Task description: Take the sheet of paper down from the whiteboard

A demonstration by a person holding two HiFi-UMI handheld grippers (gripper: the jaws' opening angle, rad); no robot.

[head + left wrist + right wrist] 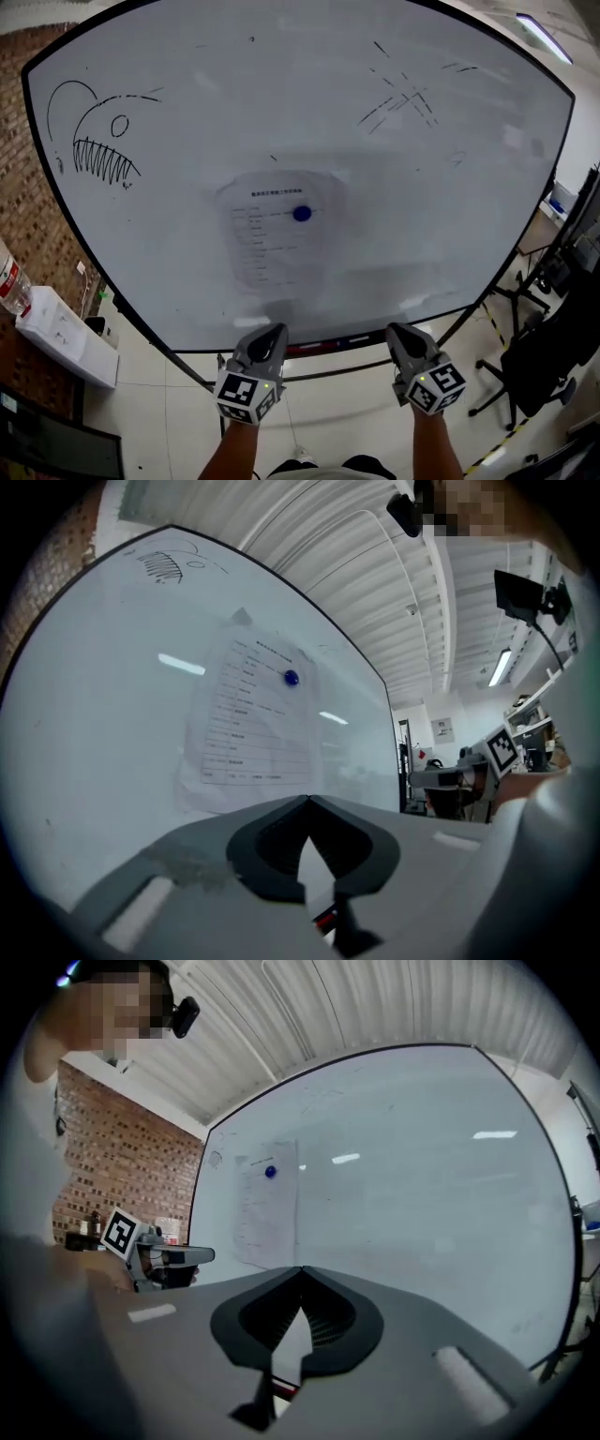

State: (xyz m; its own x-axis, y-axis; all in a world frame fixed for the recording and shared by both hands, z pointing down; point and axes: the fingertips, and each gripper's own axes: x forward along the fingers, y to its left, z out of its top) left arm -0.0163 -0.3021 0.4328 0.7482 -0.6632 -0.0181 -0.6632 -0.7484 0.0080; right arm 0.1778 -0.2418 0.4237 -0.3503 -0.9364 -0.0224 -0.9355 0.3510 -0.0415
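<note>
One whiteboard bears one sheet of paper under one blue magnet; fingers on my left gripper and right gripper are closed, empty.

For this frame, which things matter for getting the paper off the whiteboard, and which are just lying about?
Part of the job: sheet of paper; blue magnet on it; whiteboard; left hand-held gripper and right hand-held gripper, both shut and empty.

Just lying about: fish doodle; white box; bottle; office chair.
</note>
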